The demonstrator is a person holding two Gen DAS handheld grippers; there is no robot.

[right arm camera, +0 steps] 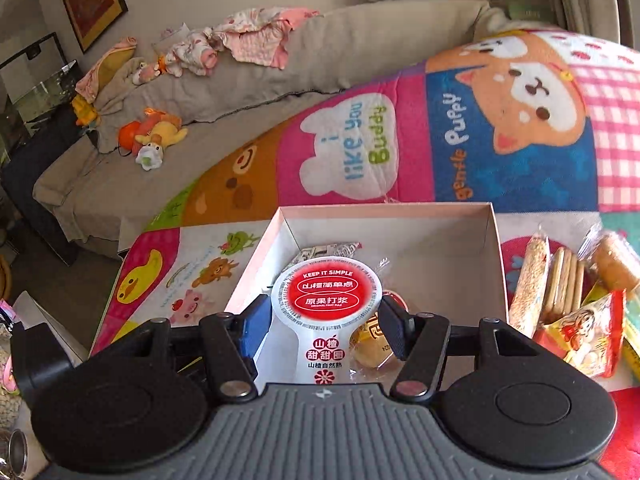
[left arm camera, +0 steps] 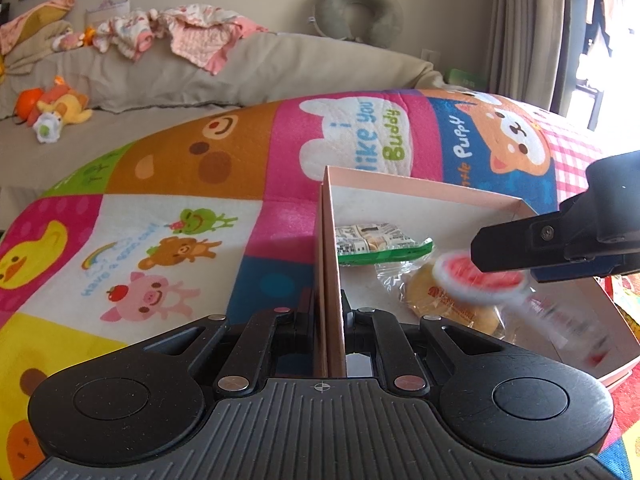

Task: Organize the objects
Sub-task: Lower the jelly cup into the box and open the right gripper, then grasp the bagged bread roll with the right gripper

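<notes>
A pink cardboard box (left arm camera: 420,188) (right arm camera: 496,240) lies open on a colourful play mat. My left gripper (left arm camera: 329,316) is shut on the box's left wall. My right gripper (right arm camera: 326,320) is shut on a round white and red hawthorn snack packet (right arm camera: 326,300) and holds it over the box; in the left wrist view the packet (left arm camera: 480,280) looks blurred under the right gripper's fingers (left arm camera: 520,244). Inside the box lie a green-edged packet (left arm camera: 380,244) (right arm camera: 320,251) and a wrapped yellow cake (left arm camera: 444,304) (right arm camera: 372,354).
Several wrapped snacks (right arm camera: 568,300) lie on the play mat (right arm camera: 360,152) to the right of the box. A grey sofa (left arm camera: 160,76) with baby clothes and a plush toy (left arm camera: 56,108) stands behind the mat.
</notes>
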